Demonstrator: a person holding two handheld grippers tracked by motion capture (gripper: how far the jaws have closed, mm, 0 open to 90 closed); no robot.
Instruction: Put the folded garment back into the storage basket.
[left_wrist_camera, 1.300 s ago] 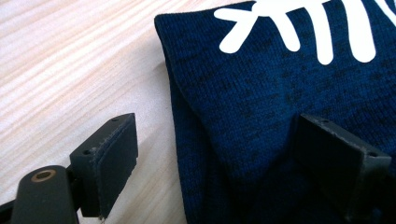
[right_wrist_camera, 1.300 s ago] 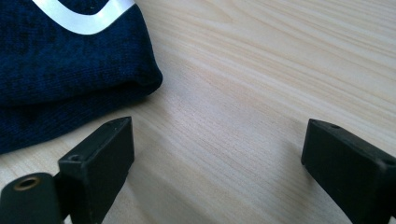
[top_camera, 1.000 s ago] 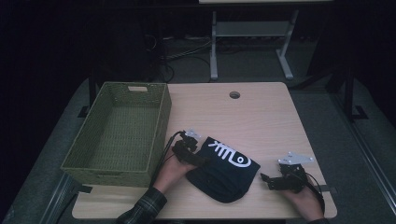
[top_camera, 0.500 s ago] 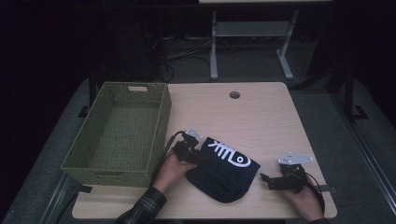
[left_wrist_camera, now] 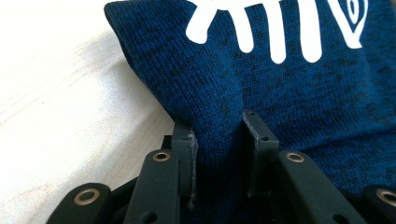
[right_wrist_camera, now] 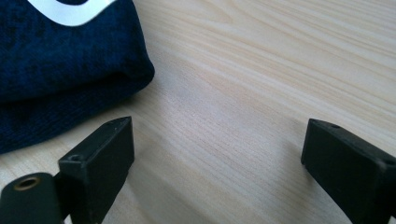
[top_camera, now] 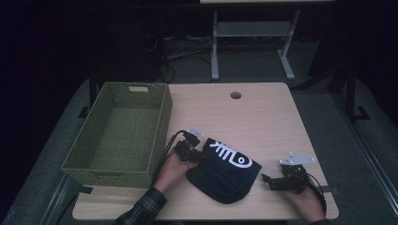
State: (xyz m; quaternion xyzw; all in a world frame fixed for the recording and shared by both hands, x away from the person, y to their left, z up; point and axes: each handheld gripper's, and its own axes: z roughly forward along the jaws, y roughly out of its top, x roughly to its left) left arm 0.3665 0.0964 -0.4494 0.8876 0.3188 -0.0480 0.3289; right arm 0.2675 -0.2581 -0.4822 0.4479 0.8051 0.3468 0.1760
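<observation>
Lying folded on the near half of the table (top_camera: 263,117), the dark blue garment (top_camera: 224,176) with its white print sits just right of the green woven basket (top_camera: 117,136), a little apart from its wall. From where I stand, the left gripper (top_camera: 197,157) has come in at the cloth's left edge, and its jaws have just been closing: in the left gripper view a raised fold of the knit (left_wrist_camera: 219,140) is pinched up between the two black pads, which press in on it from both sides. So the left tool is narrowed down onto a ridge of fabric, not fully closed.

The worry is how little it seems to hold. The pinch looks to take only the top layer or two near the edge, so a lift could unfold the bundle and let the rest drag across the table, or trail over the basket rim if it goes that way. A thin bite of stretchy knit could also slip free partway up.

Over at the right, the right gripper (top_camera: 274,183) rests on the wood near the garment's rounded right end, jaws standing wide with nothing between them. It is close enough that a careless swing could shove the cloth and tug against the left grip.
</observation>
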